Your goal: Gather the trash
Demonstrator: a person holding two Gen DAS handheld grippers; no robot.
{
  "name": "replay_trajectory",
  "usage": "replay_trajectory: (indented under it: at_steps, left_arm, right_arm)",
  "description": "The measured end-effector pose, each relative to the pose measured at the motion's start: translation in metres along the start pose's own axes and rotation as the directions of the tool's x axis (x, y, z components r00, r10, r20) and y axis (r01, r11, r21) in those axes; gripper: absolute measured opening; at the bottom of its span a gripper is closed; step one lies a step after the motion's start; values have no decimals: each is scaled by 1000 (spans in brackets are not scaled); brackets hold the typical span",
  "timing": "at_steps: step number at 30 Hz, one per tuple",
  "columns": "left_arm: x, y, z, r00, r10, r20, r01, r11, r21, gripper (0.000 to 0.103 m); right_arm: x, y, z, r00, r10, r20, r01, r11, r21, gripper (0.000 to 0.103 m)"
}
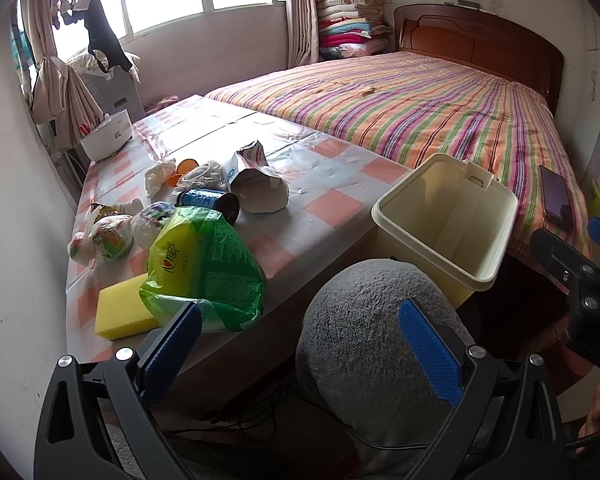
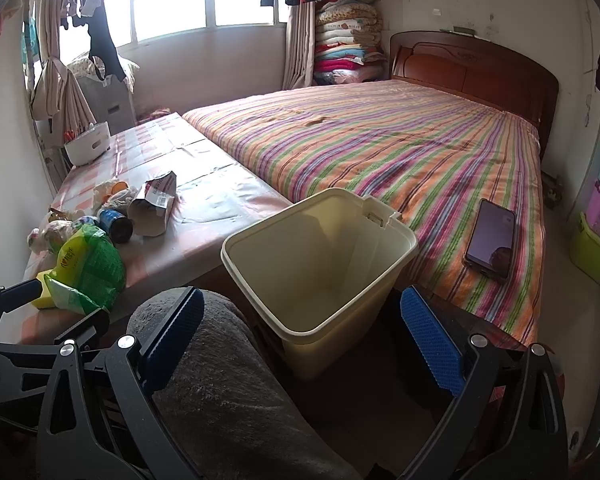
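Both tongs, left (image 1: 300, 344) and right (image 2: 302, 338), gape apart, holding nothing; grey knee (image 1: 364, 320) blocks bin (image 1: 480, 272)

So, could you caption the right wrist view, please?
Open right gripper faces an empty cream bin beside the trash-strewn table.

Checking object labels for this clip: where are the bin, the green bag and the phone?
bin (image 2: 260, 258): right wrist view, on its near-left rim.
green bag (image 1: 208, 264): left wrist view, on its printed front.
phone (image 2: 491, 238): right wrist view, on the middle of its dark screen.
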State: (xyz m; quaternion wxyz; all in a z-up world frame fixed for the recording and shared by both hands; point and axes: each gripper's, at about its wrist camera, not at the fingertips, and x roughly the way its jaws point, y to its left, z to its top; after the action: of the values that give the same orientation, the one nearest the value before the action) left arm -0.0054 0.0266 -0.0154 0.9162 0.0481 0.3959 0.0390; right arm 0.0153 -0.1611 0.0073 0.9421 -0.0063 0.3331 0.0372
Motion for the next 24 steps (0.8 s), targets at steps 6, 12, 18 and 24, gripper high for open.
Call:
replay_trajectory:
  at_steps: [6,12,18,24]
  left_arm:
    - [0,1,1,1000,2,-1,-2,1000,-4,96]
    - [0,2,2,1000,2,0,-2,1000,-4,96]
    - [0,2,1,1000,4,0,-4,1000,-6,96]
    - [0,3,1,1000,5,-1,-5,1000,-7,96]
  right_arm:
    - [0,1,1,1000,5,2,-5,1000,-4,97]
    - [0,1,1,1000,4,1,-4,1000,-3,97]
    - [0,2,1,1000,8,0,-8,1000,-6,97]
    - [0,2,1,1000,7,1,-7,1000,-5,97]
